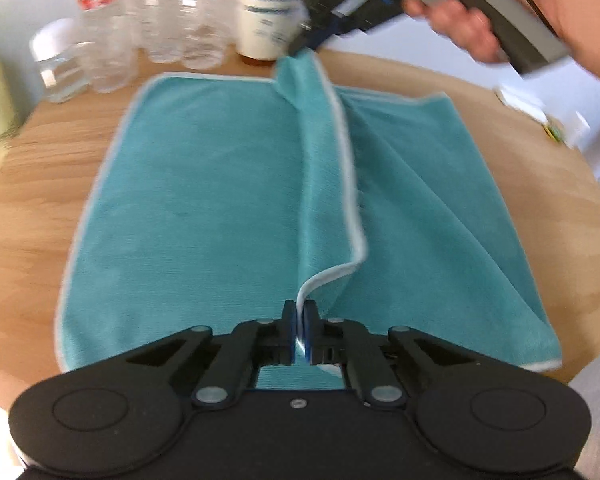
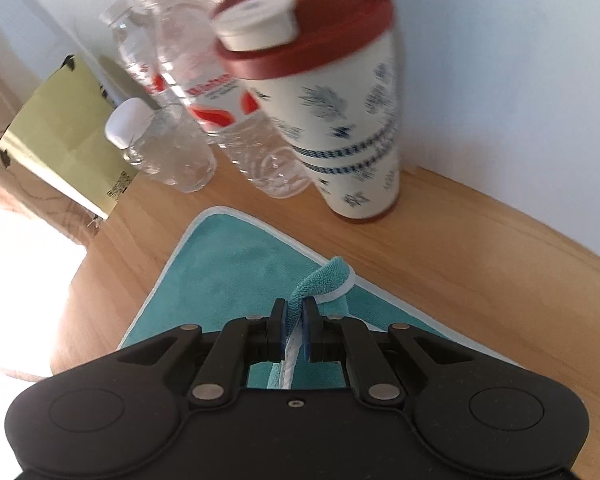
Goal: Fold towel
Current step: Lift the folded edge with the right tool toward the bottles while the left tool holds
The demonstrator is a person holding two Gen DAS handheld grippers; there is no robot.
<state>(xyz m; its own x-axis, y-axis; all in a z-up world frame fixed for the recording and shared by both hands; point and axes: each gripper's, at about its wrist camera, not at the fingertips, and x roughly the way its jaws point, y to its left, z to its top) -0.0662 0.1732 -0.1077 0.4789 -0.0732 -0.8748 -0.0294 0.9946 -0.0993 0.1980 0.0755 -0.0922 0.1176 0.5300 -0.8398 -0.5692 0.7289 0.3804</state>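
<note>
A teal towel [image 1: 204, 184] with a pale hem lies spread on the round wooden table [image 1: 32, 184]. Its right-hand edge is lifted into a ridge along the middle. My left gripper [image 1: 299, 312] is shut on the near end of that hem. At the far end the right gripper [image 1: 300, 46], held in a person's hand [image 1: 472, 20], pinches the other corner above the table. In the right wrist view the right gripper [image 2: 294, 310] is shut on a curled teal corner of the towel [image 2: 236, 268], which lies flat below.
Several clear water bottles [image 1: 112, 28] and a glass jar [image 1: 60, 64] stand along the table's far left rim. A white patterned tumbler [image 2: 340, 120] with a red lid stands just beyond the towel's far edge. White paper scraps [image 1: 536, 108] lie at the right. A yellow-green box [image 2: 64, 132] sits below the table.
</note>
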